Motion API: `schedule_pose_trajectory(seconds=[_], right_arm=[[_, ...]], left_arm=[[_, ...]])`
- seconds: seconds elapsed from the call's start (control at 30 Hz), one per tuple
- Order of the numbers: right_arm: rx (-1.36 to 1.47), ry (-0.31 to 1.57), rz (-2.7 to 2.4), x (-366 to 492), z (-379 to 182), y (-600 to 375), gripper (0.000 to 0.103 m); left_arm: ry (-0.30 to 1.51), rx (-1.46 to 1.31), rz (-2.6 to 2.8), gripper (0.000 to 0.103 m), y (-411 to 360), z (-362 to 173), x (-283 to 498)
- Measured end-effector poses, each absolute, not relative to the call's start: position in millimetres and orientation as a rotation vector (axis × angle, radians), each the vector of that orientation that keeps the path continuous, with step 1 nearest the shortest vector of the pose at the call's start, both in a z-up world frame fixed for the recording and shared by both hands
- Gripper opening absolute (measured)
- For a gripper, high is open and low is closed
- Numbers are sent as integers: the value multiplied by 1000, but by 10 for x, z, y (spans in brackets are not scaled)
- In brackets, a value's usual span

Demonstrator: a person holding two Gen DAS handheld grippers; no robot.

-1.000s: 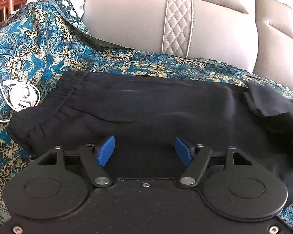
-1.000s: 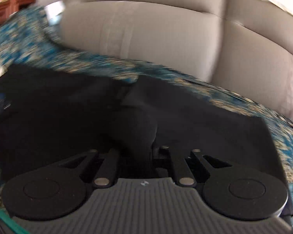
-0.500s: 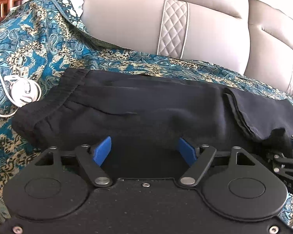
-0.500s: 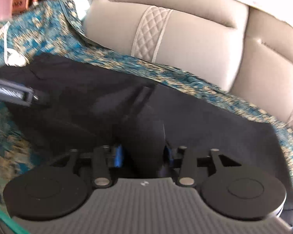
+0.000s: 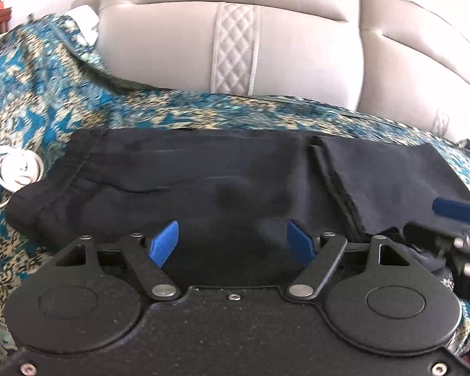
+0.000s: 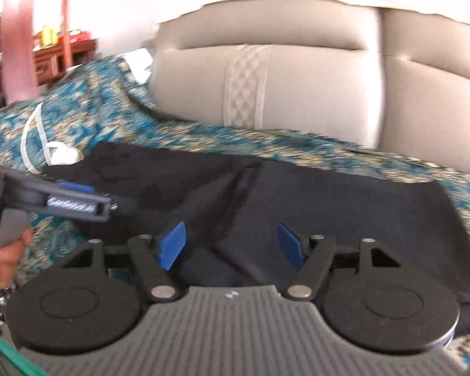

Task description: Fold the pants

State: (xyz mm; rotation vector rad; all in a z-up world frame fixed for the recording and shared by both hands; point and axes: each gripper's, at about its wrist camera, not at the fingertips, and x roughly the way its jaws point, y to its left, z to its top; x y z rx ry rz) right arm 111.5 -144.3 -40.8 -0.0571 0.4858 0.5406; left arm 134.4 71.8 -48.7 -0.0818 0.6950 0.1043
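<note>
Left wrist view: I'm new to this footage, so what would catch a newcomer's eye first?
The black pants lie folded lengthwise across a teal paisley cloth in front of a beige quilted sofa back. The left gripper hangs open over them, gripping nothing. A white coiled cable lies left of the waistband.

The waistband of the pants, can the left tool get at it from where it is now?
Probably yes. The waistband lies exposed at the left end of the pants, with nothing on it. The left tool is open and empty. Only the white charger sits close beside it.
</note>
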Motion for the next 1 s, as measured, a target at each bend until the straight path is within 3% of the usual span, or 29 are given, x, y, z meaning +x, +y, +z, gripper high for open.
schedule_pose_trajectory(seconds=[0.27, 0.43, 0.53, 0.83, 0.9, 1.0], right_arm=[[-76, 504, 285, 1285, -571, -1888, 78], [-58, 520, 427, 1181, -682, -1799, 74], [-76, 515, 532, 1071, -712, -1602, 71], [-46, 527, 572, 1195, -829, -1323, 46], [-62, 529, 588, 1197, -863, -1295, 46], [-66, 513, 642, 1133, -848, -1305, 54]], left_arm=[[707, -70, 32, 75, 382, -455, 1486], [757, -203, -113, 61, 423, -318, 1828], [803, -245, -162, 59, 457, -282, 2133], [967, -310, -158, 57, 540, -633, 2780], [947, -310, -163, 57, 527, -648, 2831], [946, -350, -171, 55, 547, -658, 2960]])
